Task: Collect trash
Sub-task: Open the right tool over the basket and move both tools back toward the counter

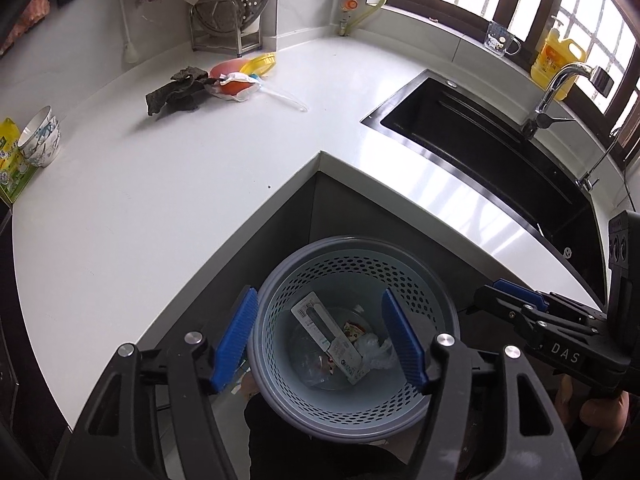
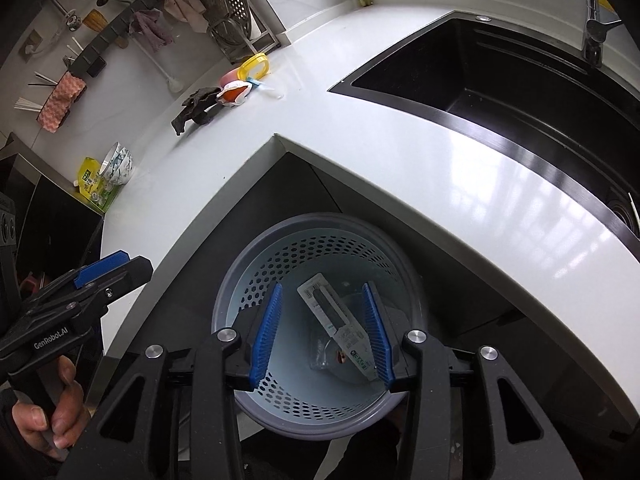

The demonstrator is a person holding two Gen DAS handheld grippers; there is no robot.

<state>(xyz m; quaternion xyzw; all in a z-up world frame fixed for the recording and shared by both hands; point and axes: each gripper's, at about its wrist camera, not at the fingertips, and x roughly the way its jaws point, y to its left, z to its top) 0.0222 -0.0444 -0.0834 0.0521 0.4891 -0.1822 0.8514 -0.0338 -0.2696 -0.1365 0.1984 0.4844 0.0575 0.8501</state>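
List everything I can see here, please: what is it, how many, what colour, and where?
Trash basket: one, grey-blue, perforated, on the floor below the counter corner.
Flat carton: one, white and black, inside the basket.
Clear plastic wrap: one crumpled piece, inside the basket.
Countertop: one, white, L-shaped.
Sink: one, black, set in the counter at right.
Faucet: one, chrome, behind the sink.
Dark rag: one, on the counter.
Bowls: stack, white and blue, counter's left end.
Detergent bottle: one, yellow, window sill.
Left hand-held gripper: black, blue pads, open above the basket.
Right hand-held gripper: same, open above the basket.
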